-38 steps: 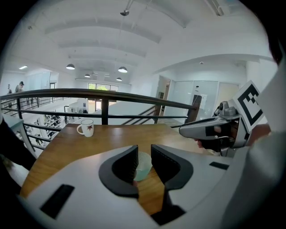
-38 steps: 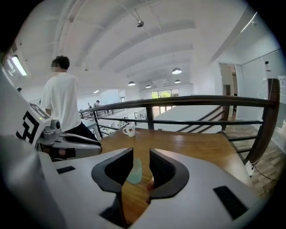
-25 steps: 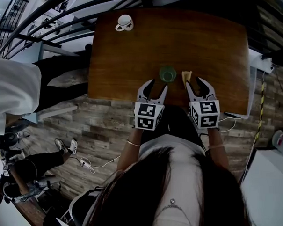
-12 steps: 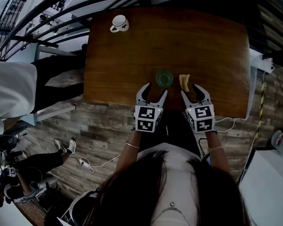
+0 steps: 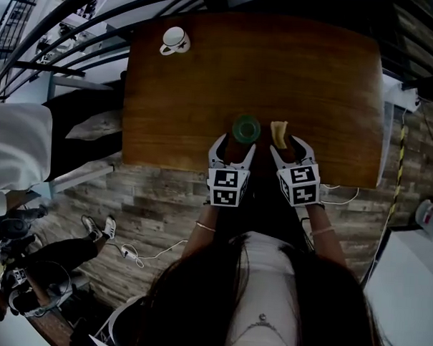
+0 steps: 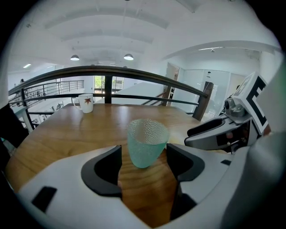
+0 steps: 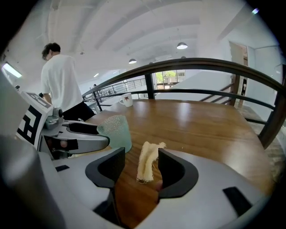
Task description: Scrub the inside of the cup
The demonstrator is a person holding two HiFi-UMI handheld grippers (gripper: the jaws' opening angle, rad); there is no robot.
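A green dimpled cup (image 5: pixel 246 128) stands upright near the front edge of the wooden table (image 5: pixel 314 80). To its right lies a pale yellow cloth strip (image 5: pixel 278 133). My left gripper (image 5: pixel 234 144) is open, its jaws just having been opening. In the left gripper view the cup (image 6: pixel 146 142) stands at the jaw tips, and neither pad of the left gripper (image 6: pixel 143 163) touches it. My right gripper (image 5: pixel 289 147) is open too and has also been opening. The cloth (image 7: pixel 149 161) lies on the wood between the jaws of the right gripper (image 7: pixel 137 167), close to the right-hand pad, not pinched.
A white mug (image 5: pixel 172 39) sits at the table's far left corner. A dark metal railing (image 6: pixel 134 74) curves behind the table. A person in a white shirt (image 7: pixel 60 85) stands off to the left. The table's front edge lies just under both grippers.
Both grippers have sunk toward the table's front edge and closed in on the cup and the cloth. Their jaws stand wider apart than before.
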